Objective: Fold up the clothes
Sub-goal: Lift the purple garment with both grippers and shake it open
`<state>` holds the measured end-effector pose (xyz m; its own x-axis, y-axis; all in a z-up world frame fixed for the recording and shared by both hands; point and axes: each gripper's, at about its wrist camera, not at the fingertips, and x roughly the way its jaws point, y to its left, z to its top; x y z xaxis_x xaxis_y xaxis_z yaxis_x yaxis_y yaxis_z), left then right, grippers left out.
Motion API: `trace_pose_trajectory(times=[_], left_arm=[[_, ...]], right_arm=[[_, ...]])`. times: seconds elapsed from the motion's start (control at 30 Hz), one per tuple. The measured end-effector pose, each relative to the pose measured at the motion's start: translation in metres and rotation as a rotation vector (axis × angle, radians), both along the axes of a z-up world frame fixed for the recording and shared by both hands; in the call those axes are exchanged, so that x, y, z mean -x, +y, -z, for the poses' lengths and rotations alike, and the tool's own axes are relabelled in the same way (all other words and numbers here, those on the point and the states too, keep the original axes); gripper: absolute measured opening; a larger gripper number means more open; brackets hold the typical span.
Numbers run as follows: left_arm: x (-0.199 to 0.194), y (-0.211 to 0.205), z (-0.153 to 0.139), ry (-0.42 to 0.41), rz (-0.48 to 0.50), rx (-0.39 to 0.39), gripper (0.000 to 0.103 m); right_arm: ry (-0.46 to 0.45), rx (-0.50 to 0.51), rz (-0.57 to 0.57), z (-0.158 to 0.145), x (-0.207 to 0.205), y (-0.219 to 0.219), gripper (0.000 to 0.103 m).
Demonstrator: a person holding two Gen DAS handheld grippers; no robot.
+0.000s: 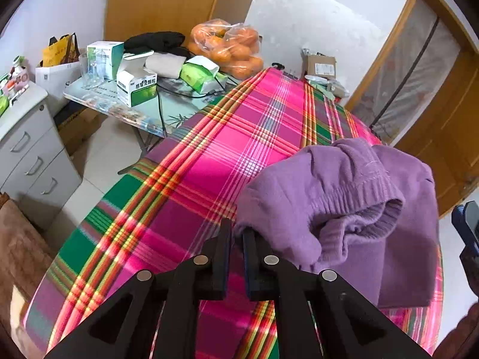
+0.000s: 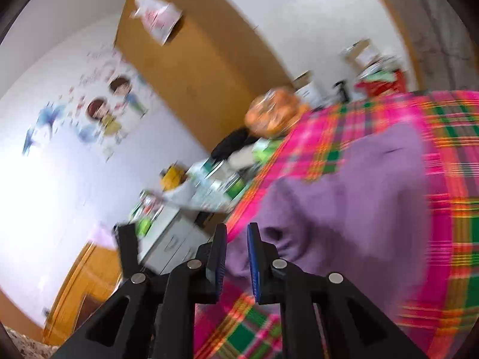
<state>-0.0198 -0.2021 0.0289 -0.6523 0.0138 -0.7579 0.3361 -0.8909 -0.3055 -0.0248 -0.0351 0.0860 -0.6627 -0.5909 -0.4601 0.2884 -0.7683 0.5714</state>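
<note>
On plaid cloth (image 1: 185,179), purple sweater (image 1: 344,209) pinched by left tool (image 1: 236,233)

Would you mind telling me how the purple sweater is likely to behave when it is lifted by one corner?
The purple sweater is probably floppy: it already bunches and sags from the left tool. Its thick ribbed knit suggests it grips rather than slips. Loose parts will likely drag on the plaid cloth.

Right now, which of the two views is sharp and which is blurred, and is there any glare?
Left wrist view: sharp, with the purple knitted sweater and the pink plaid cloth crisp, though fisheye bends the edges. Right wrist view: motion blur smears the sweater and cloth, and strong white glare washes out the wall at left.
</note>
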Motion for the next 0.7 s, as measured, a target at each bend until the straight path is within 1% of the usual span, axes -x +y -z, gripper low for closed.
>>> trace_pose_trajectory(times=[0.07, 0.13, 0.2, 0.27, 0.37, 0.43, 0.53, 0.57, 0.63, 0.7], left_arm=[[-0.007, -0.004, -0.003, 0.000, -0.008, -0.017, 0.009], [-0.016, -0.005, -0.010, 0.012, -0.029, 0.001, 0.008], [-0.024, 0.001, -0.022, 0.058, -0.014, 0.025, 0.008], [-0.030, 0.016, -0.035, 0.100, 0.059, 0.060, 0.009], [-0.032, 0.046, -0.049, 0.138, 0.186, 0.115, 0.015], [-0.029, 0.069, -0.052, 0.145, 0.282, 0.129, 0.017], [-0.017, 0.099, -0.049, 0.105, 0.402, 0.069, 0.020], [-0.013, 0.109, -0.048, 0.086, 0.436, 0.045, 0.020], [-0.007, 0.127, -0.046, 0.079, 0.501, 0.004, 0.020], [-0.007, 0.141, -0.045, 0.069, 0.536, 0.018, 0.021]], right_arm=[[-0.027, -0.023, 0.065, 0.008, -0.005, 0.018, 0.014], [-0.053, -0.047, 0.129, 0.016, -0.010, 0.035, 0.015], [-0.080, -0.070, 0.194, 0.024, -0.015, 0.053, 0.018], [-0.106, -0.093, 0.258, 0.032, -0.020, 0.071, 0.019], [-0.145, -0.124, 0.346, 0.044, -0.026, 0.095, 0.021], [-0.153, -0.119, 0.335, 0.050, -0.025, 0.095, 0.027], [-0.159, -0.107, 0.307, 0.056, -0.022, 0.094, 0.035], [-0.162, -0.104, 0.297, 0.058, -0.020, 0.093, 0.036], [-0.163, -0.100, 0.276, 0.061, -0.017, 0.090, 0.038], [-0.164, -0.110, 0.261, 0.063, -0.013, 0.086, 0.038]])
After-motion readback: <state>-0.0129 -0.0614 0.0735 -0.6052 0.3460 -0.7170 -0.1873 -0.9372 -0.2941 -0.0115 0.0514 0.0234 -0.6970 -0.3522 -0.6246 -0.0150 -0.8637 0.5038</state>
